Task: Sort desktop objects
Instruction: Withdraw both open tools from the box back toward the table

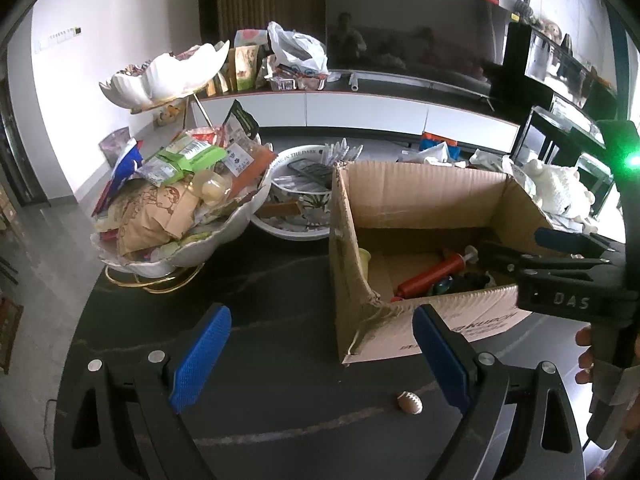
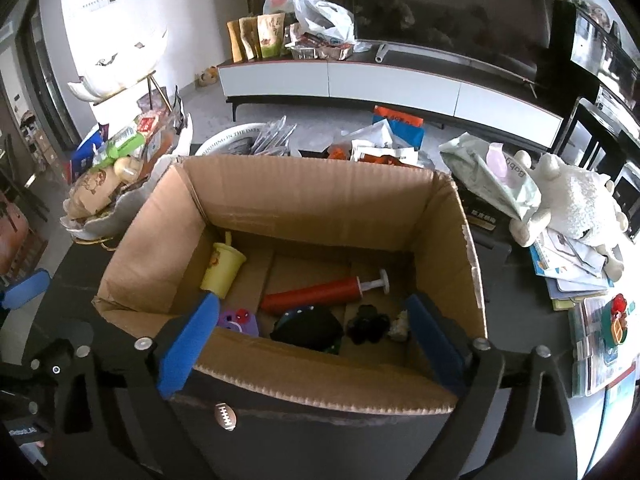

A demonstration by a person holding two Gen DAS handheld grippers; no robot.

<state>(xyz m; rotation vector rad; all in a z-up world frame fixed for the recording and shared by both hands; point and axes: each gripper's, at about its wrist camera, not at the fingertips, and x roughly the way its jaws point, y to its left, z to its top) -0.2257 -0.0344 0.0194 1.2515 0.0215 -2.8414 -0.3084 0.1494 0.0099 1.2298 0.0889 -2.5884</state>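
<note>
An open cardboard box stands on the dark table; it also shows in the left wrist view. Inside lie a red hand pump, a yellow cup, a purple toy and dark items. A tiny toy football lies on the table in front of the box, also in the right wrist view. My left gripper is open and empty, low over the table, left of the football. My right gripper is open and empty over the box's near wall.
A tiered white dish heaped with snack packets stands left of the box. A white bowl sits behind it. A plush toy, wipes pack and stacked books lie right of the box. The table's front edge is near.
</note>
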